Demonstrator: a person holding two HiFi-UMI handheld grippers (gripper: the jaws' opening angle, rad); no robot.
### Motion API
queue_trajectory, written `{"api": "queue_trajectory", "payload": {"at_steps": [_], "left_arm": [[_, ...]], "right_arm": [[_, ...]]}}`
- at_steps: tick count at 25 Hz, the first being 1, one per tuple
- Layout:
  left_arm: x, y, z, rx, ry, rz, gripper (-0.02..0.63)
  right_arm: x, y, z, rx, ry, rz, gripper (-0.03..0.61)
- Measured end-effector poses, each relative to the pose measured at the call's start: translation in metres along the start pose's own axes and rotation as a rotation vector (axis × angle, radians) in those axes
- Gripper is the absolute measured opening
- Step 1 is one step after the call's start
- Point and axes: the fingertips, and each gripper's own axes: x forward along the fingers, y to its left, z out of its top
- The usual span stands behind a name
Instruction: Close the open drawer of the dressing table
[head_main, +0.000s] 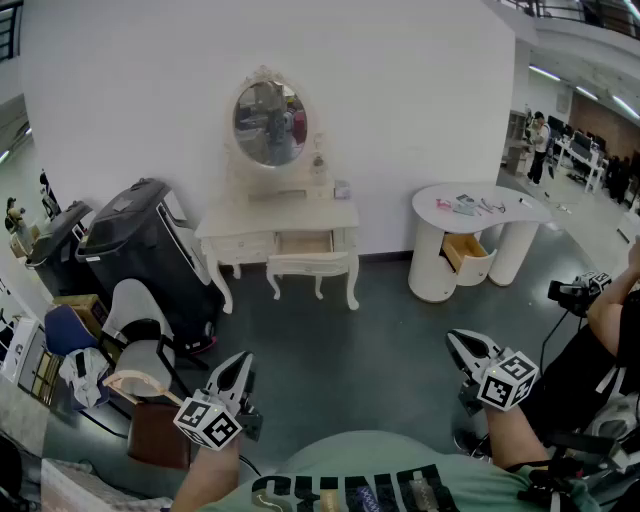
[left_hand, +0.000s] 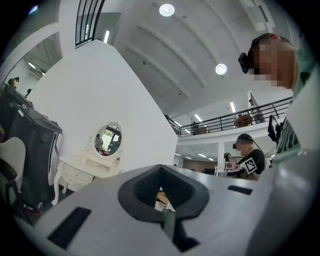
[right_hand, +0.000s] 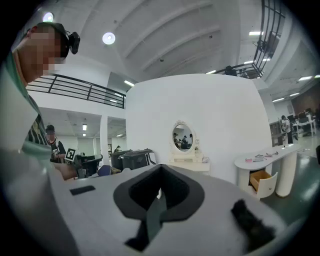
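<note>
The cream dressing table (head_main: 228, 222) with its oval mirror (head_main: 269, 122) stands against the white wall, far across the grey floor. Its middle drawer (head_main: 305, 243) is pulled out and shows a wooden inside. My left gripper (head_main: 240, 364) is low at the near left, shut and holding nothing. My right gripper (head_main: 455, 341) hovers at the near right, jaws together and empty. Both point towards the table, well short of it. The left gripper view shows the dressing table (left_hand: 80, 169) small at the left. In the right gripper view, the dressing table (right_hand: 188, 163) sits near the centre.
Black suitcases (head_main: 150, 245) stand left of the dressing table, with a chair and bags (head_main: 120, 345) in front of them. A white curved table (head_main: 480, 208) at the right has its own open drawer (head_main: 463, 250). Another person's arm (head_main: 610, 310) is at the right edge.
</note>
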Motion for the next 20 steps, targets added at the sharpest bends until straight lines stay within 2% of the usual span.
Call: {"api": "queue_trajectory", "payload": {"at_steps": [11, 20], "left_arm": [[0.023, -0.023, -0.008, 0.008, -0.002, -0.003, 0.008], [0.046, -0.048, -0.016, 0.009, 0.002, 0.001, 0.008]], "right_arm": [[-0.01, -0.028, -0.003, 0.002, -0.007, 0.016, 0.011], [-0.021, -0.055, 0.001, -0.024, 0.045, 0.004, 0.011]]}}
